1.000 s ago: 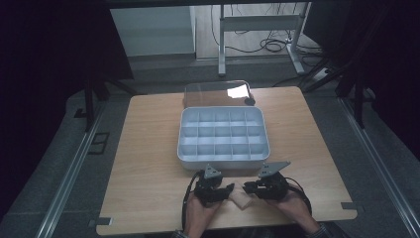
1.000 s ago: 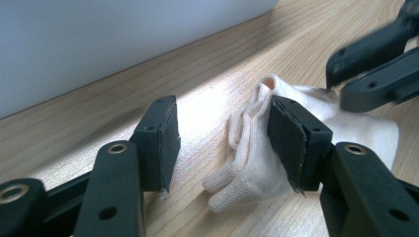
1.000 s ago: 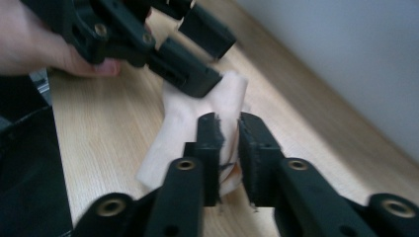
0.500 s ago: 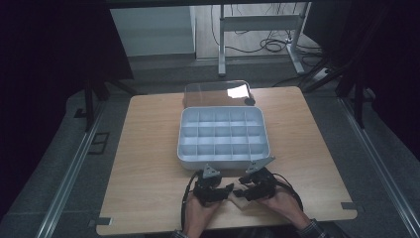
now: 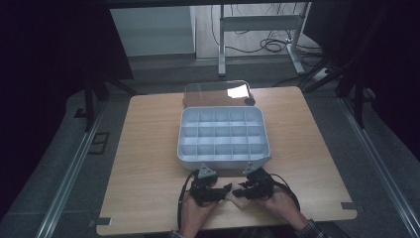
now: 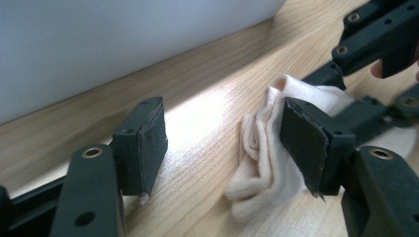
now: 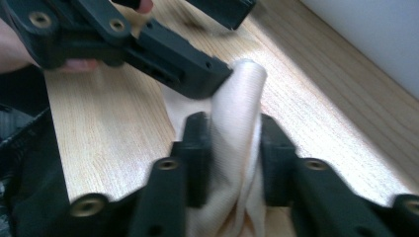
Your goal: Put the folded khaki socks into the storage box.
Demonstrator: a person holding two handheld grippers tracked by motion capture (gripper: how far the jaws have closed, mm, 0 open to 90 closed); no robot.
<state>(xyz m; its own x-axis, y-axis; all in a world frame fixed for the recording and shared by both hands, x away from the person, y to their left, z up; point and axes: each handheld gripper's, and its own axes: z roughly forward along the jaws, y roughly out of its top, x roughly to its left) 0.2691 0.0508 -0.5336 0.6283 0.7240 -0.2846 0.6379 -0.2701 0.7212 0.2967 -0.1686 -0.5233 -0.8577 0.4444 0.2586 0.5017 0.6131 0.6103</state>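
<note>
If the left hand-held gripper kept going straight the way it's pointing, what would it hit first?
Probably the near wall of the grey compartment box, across bare table. The left hand-held gripper stands open, the white cloth beside one jaw.

Both hands enter from the near edge, grippers meeting nose to nose low over the surface. The left gripper stands with its jaws apart, having just been opening, nothing pressed between its pads. The right gripper, jaws just closing, pinches a fold of cloth.
</note>
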